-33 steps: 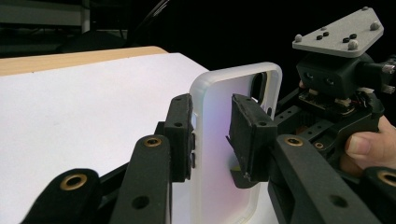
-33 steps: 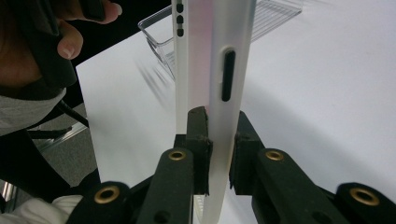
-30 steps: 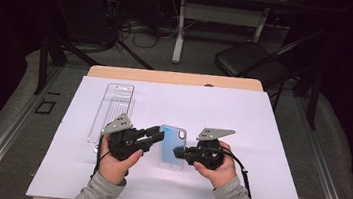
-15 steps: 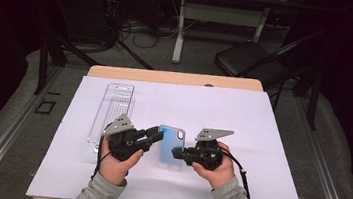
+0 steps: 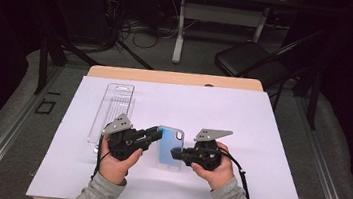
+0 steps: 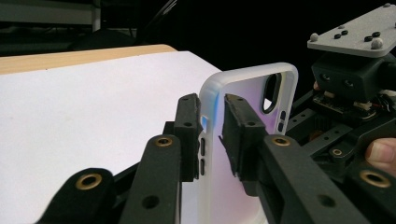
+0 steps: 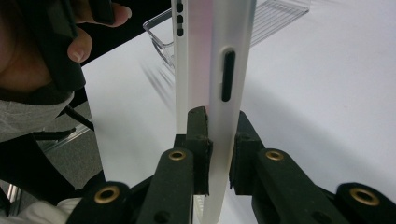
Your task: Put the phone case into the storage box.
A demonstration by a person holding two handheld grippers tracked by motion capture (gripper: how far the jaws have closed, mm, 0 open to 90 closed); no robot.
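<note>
Holding the phone case (image 5: 169, 146) from both sides is the job shown here. The case is see-through with a soft blue and pink shine, and it is kept between the two grippers, just above the white sheet (image 5: 240, 137) near the person's side of the table.

The left gripper (image 6: 212, 126) has its jaws around the case's left edge, by the little button holes. Its jaws have just been closing, and the wall of the case sits between the pads — they look pressed on it, so it is grasped. The right gripper (image 7: 219, 144) is clamped on the opposite long edge, with one pad on each face of the wall.

The long side of the case runs away from the person, with the camera hole at the far end. Each gripper comes in from its own side, so the case lies straight ahead of both sets of jaws and neither hand is nearer. A pull or a twist would go across the short way of the case.

A clear plastic tray (image 5: 112, 112) is seen lying flat to the left, apart from the case. Past the wooden table (image 5: 177, 78) the room is dark, with a black chair (image 5: 249, 62) and cables on a grey floor.
</note>
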